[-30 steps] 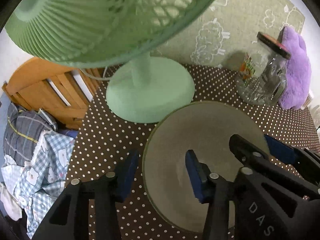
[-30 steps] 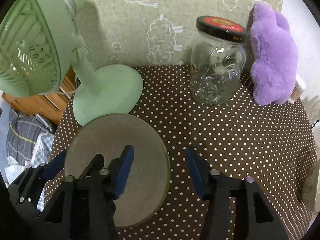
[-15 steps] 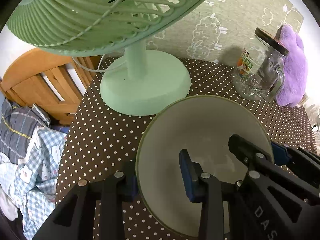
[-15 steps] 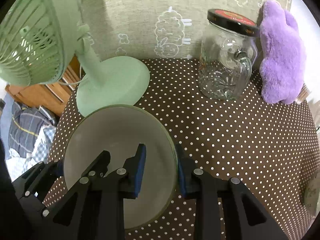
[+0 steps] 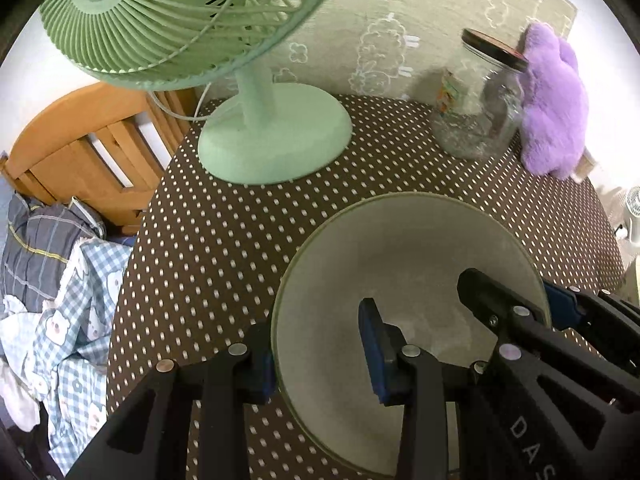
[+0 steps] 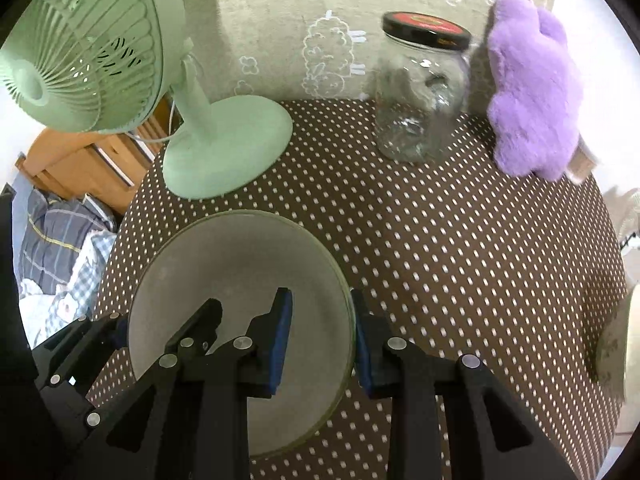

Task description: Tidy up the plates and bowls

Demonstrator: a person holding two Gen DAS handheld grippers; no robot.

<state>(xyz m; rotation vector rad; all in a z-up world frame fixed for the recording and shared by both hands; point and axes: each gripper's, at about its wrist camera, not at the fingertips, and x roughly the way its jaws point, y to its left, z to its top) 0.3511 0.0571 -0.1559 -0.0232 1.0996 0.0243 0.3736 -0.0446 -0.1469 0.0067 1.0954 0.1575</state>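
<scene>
On table, 6 o'clock: bowl (image 6: 240, 304), I hold it.
Left gripper (image 5: 320, 344): clamped on rim.
Right gripper (image 6: 320, 332): clamped on rim.
Progress: bowl gripped; placement pending.

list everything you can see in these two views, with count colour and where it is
bowl: 1, grey-green, near side of the table, gripped at opposite rims
fan: 1, mint green, far left of the table
glass jar: 1, clear with black and red lid, far side, beside the plush
plush toy: 1, purple, far right by the wall
tablecloth: 1, brown with white dots, covering the table
wooden furniture: 1, orange-brown, beyond the table's left edge
bedding: blue checked and grey, lower left
left gripper: 1, black with blue pads, straddling the bowl's left rim
right gripper: 1, black with blue pads, straddling the bowl's right rim
</scene>
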